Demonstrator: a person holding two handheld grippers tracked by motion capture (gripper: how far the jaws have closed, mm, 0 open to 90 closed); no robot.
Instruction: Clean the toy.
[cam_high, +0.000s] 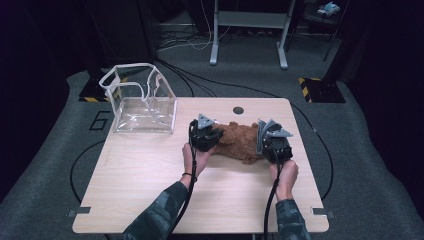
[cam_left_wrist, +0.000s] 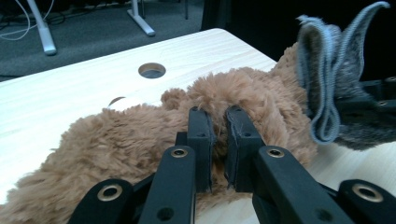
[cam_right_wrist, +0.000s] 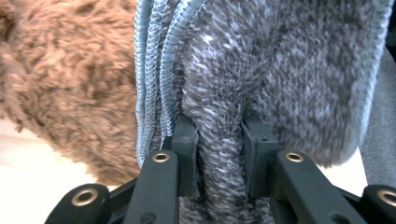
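A clear plastic bag (cam_high: 142, 102) with white piping stands open at the far left corner of the pale wooden tabletop (cam_high: 150, 170), well apart from the work at the centre. To its right, the person's left hand (cam_high: 196, 156) holds the left hand-held gripper (cam_high: 206, 137), whose jaws are clenched on a tuft of the brown fleecy cloth (cam_high: 239, 142); in the left gripper view the two black pads (cam_left_wrist: 201, 140) pinch the brown pile between them, nearly together. The brown cloth lies bunched on the tabletop between the two grippers, just nearer than the round hole (cam_high: 238, 110) in the board. Further right, the right hand (cam_high: 284, 175) holds the right hand-held gripper (cam_high: 272, 145), which grasps a grey fleecy cloth (cam_high: 264, 134) with pale blue stitched edging. In the right gripper view the grey cloth (cam_right_wrist: 261, 70) is folded into several layers, a thick fold squeezed between the jaws, its blue edges stacked to the left, with the brown cloth (cam_right_wrist: 70, 70) just beside it. From the left gripper view the grey cloth (cam_left_wrist: 331, 65) stands upright, touching the brown cloth's right end.
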